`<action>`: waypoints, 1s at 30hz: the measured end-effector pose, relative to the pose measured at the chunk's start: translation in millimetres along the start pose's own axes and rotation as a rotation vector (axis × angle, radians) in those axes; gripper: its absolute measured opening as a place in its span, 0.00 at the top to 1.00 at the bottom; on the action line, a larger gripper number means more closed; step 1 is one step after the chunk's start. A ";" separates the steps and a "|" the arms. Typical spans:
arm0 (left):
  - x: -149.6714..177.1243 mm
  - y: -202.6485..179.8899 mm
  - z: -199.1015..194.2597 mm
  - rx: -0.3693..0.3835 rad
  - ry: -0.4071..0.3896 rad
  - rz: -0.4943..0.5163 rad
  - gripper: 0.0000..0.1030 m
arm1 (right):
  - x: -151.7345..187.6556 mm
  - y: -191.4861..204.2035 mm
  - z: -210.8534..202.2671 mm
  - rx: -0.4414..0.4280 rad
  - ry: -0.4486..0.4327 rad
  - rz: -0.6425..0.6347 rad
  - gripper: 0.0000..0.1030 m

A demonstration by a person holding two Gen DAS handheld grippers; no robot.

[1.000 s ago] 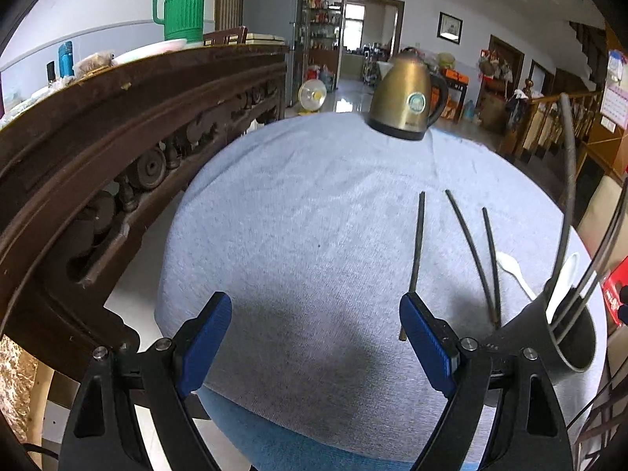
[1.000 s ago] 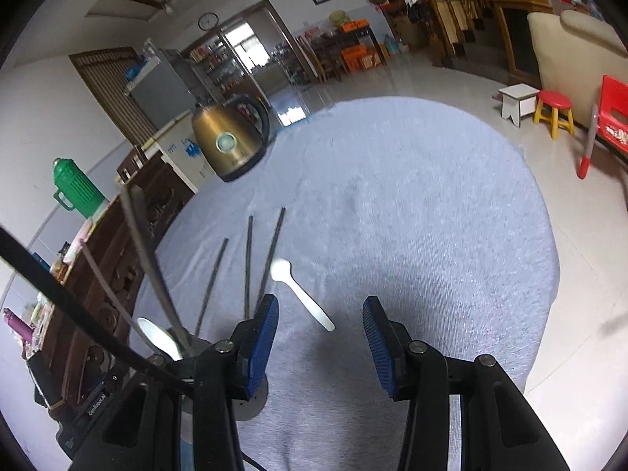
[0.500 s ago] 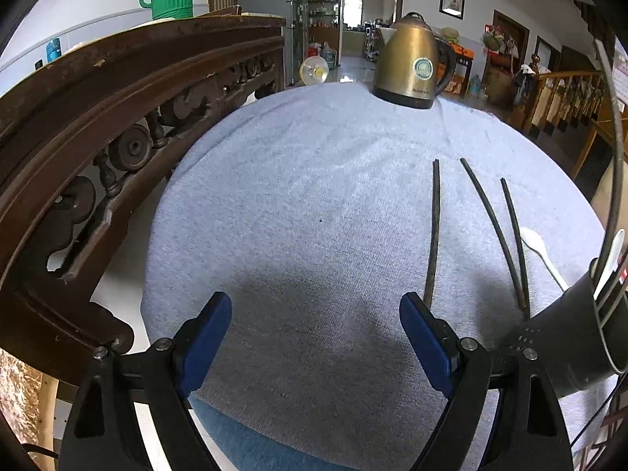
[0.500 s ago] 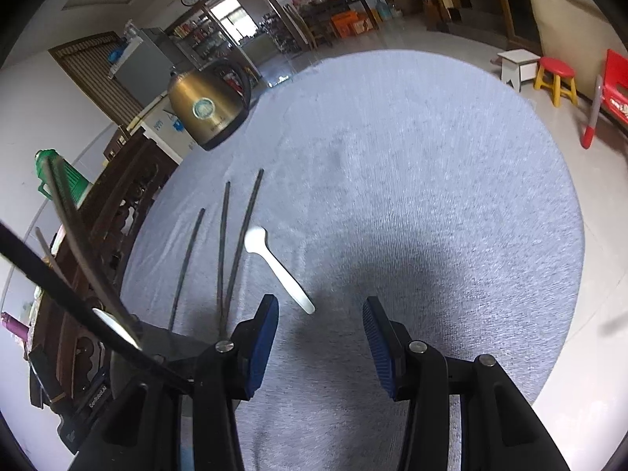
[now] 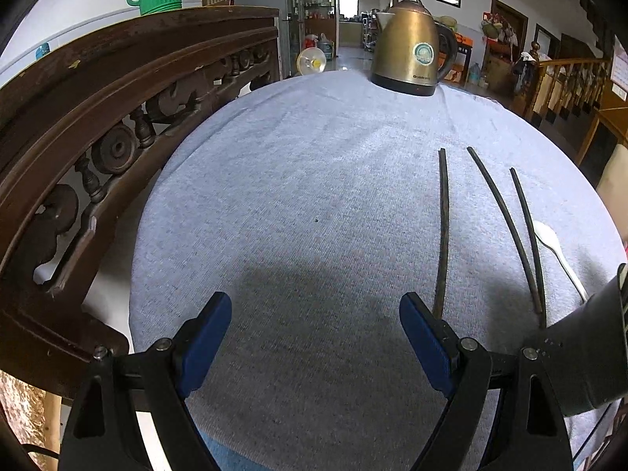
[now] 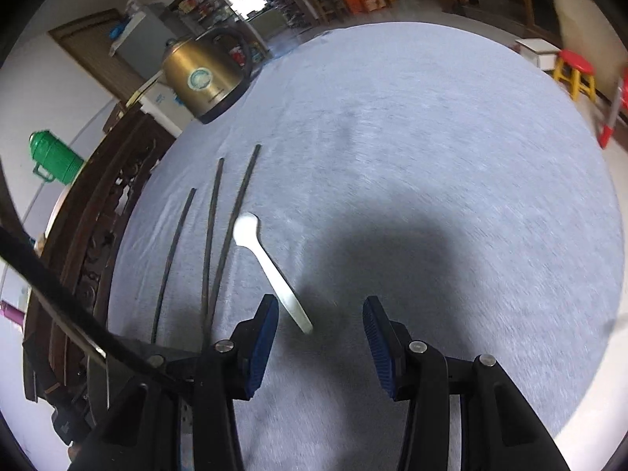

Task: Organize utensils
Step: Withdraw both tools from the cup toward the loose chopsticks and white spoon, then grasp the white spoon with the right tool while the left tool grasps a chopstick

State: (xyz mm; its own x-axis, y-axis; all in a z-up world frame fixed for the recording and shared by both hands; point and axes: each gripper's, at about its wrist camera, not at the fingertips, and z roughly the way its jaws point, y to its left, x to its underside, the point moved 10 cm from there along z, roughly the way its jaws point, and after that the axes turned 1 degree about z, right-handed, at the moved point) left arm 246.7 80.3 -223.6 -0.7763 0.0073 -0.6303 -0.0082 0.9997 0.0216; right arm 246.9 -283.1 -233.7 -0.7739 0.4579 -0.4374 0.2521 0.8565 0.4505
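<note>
While you hold both tools low over the grey cloth, this is what lies before you:

Left gripper: your jaws stand wide apart with nothing between the blue pads; the right pad sits just beside the near end of the leftmost chopstick, though whether it touches you cannot tell.

Right gripper: your jaws are parted and hold nothing; the spoon's handle tip lies on the cloth between the pads, nearer the left one.

Chopsticks: three long, thin, dark sticks lying flat on the cloth, roughly parallel and pointing away from you. One lies alone to the left; the other two close together toward their near ends, where they meet or nearly meet.

Spoon: small, white, with a rounded bowl at the far end and a slim flat handle toward you. It lies just right of the chopsticks, its bowl close beside the rightmost stick.

Holder: dark cylinder at the right edge of the left view, close to your left gripper; its contents are cut off there.

Table cloth: grey knit fabric over a round table.

Kettle: brass-coloured, upright at the far edge, well apart from the utensils.
</note>
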 end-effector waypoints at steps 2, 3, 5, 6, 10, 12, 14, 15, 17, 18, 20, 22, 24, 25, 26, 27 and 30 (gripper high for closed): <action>-0.8 0.1 2.5 -0.003 0.002 0.003 0.15 | -6.7 6.6 8.0 -0.006 0.010 -0.030 0.52; -1.0 0.0 3.8 -0.005 0.005 0.004 0.15 | -10.4 11.4 13.3 -0.012 0.019 -0.051 0.51; -1.0 0.5 6.9 -0.006 0.013 0.003 0.15 | -15.4 21.4 22.9 -0.024 0.037 -0.100 0.49; -0.4 0.6 7.7 -0.006 0.016 0.002 0.15 | -17.9 27.5 28.6 -0.029 0.047 -0.133 0.48; -0.2 1.7 10.1 -0.008 0.022 -0.001 0.15 | -24.0 45.1 52.0 -0.036 0.102 -0.259 0.46; -0.3 2.6 10.9 -0.008 0.024 -0.002 0.15 | -27.0 54.1 61.9 -0.065 0.126 -0.306 0.46; -0.4 3.3 11.5 -0.006 0.026 -0.004 0.15 | -30.6 59.1 69.7 -0.077 0.138 -0.335 0.44; -0.6 4.3 12.6 -0.005 0.027 -0.004 0.15 | -33.7 62.2 72.6 -0.083 0.137 -0.359 0.44; -1.1 5.0 13.1 -0.005 0.027 -0.004 0.15 | -37.5 67.4 78.5 -0.103 0.153 -0.393 0.43; -1.1 5.2 13.1 -0.006 0.027 -0.004 0.15 | -39.7 69.3 80.4 -0.107 0.155 -0.405 0.43; -1.7 7.1 13.7 -0.009 0.029 -0.007 0.15 | -43.1 72.8 84.6 -0.112 0.161 -0.426 0.43; -2.1 8.2 14.3 -0.009 0.031 -0.009 0.15 | -44.5 76.4 87.6 -0.110 0.165 -0.449 0.43; -3.0 8.0 14.3 -0.012 0.031 -0.007 0.15 | -44.7 80.6 90.3 -0.104 0.165 -0.480 0.43; -3.2 7.8 14.3 -0.014 0.031 -0.005 0.15 | -45.0 83.2 92.5 -0.096 0.162 -0.503 0.43; -3.7 7.5 14.3 -0.016 0.031 -0.003 0.15 | -45.2 86.6 95.3 -0.087 0.161 -0.523 0.43; -4.0 6.9 14.3 -0.016 0.032 -0.001 0.15 | -44.4 88.1 95.9 -0.078 0.161 -0.539 0.43; -4.8 4.3 14.4 -0.016 0.033 0.006 0.15 | -40.3 93.9 99.6 -0.021 0.164 -0.629 0.43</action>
State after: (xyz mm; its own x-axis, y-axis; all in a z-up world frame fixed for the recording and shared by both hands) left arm 259.5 84.9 -231.7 -0.7969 0.0119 -0.6040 -0.0139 0.9992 0.0379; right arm 359.6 -197.4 -251.3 -0.8490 -0.1735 -0.4992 -0.2883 0.9437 0.1624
